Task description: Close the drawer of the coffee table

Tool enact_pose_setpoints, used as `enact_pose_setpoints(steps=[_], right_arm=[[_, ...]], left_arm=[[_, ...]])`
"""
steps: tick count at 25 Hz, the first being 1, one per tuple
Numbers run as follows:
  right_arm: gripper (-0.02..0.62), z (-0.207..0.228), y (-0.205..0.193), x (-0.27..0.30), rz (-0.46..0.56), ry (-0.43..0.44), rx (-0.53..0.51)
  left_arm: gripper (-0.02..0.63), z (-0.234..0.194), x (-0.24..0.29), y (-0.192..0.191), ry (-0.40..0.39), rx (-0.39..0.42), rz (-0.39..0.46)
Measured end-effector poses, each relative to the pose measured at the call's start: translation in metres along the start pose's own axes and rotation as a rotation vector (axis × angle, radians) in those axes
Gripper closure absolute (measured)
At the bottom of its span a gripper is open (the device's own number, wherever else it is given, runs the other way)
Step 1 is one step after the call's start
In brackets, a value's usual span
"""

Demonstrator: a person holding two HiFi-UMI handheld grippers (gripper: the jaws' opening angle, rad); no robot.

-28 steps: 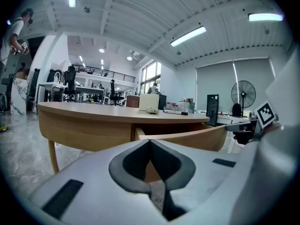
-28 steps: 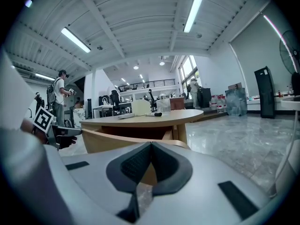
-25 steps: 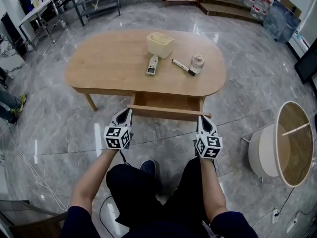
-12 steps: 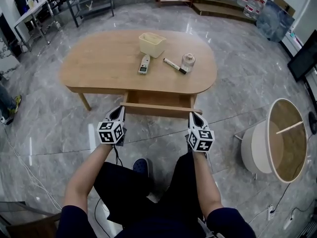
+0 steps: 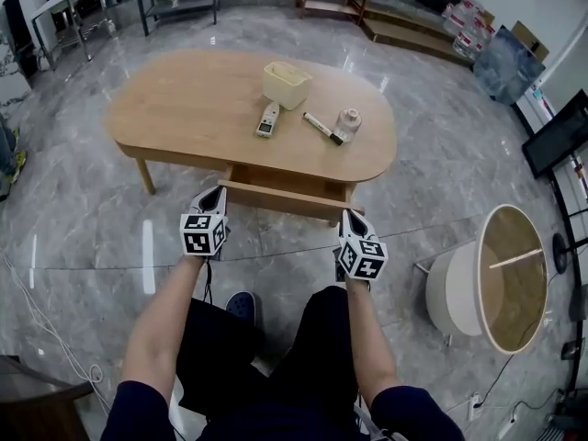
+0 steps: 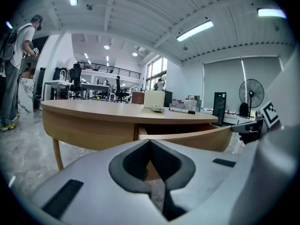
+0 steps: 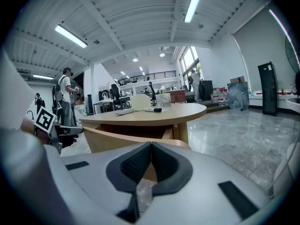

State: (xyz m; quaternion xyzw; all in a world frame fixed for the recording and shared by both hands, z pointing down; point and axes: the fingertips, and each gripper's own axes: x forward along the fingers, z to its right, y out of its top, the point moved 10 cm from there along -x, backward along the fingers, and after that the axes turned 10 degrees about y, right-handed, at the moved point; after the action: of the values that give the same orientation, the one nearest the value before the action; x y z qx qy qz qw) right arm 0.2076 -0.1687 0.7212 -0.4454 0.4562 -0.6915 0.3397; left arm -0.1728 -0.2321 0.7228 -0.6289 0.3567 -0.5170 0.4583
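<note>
The drawer [image 5: 287,199] sticks out less from the coffee table [image 5: 175,108] than a second ago, though it is partly open. The left gripper [image 5: 217,192] and right gripper [image 5: 348,216], jaws pressed together and empty, sit at the two ends of its front edge. Bare floor [image 5: 92,237] lies around them.

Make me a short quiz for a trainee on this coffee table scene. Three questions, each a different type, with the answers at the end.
1. True or false: the drawer of the coffee table is fully shut.
2. What lies on the tabletop between the white handheld device and the small jar? A) a marker B) scissors C) a spoon
3. Fill in: the jaws of the left gripper and the right gripper are both ____.

Key: 1 false, the drawer stands partly open. 2 A. 3 shut, with nothing held between them.
</note>
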Motion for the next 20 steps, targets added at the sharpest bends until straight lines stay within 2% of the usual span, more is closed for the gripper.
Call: enact_pose_setpoints(steps=[3, 7, 11, 20], right_arm=[[0.568, 0.001, 0.001, 0.002, -0.004, 0.006, -0.006], [0.568, 0.0, 0.001, 0.003, -0.021, -0.007, -0.02], [0.568, 0.0, 0.001, 0.003, -0.015, -0.022, -0.02], [0.568, 0.006, 0.004, 0.014, 0.007, -0.022, -0.008]], left_arm=[[0.581, 0.0, 0.001, 0.001, 0.021, -0.07, -0.009], [0.581, 0.004, 0.002, 0.001, 0.046, -0.016, -0.015], [0.58, 0.003, 0.003, -0.002, 0.033, -0.057, 0.004], [0.58, 0.004, 0.016, 0.003, 0.051, -0.033, 0.017]])
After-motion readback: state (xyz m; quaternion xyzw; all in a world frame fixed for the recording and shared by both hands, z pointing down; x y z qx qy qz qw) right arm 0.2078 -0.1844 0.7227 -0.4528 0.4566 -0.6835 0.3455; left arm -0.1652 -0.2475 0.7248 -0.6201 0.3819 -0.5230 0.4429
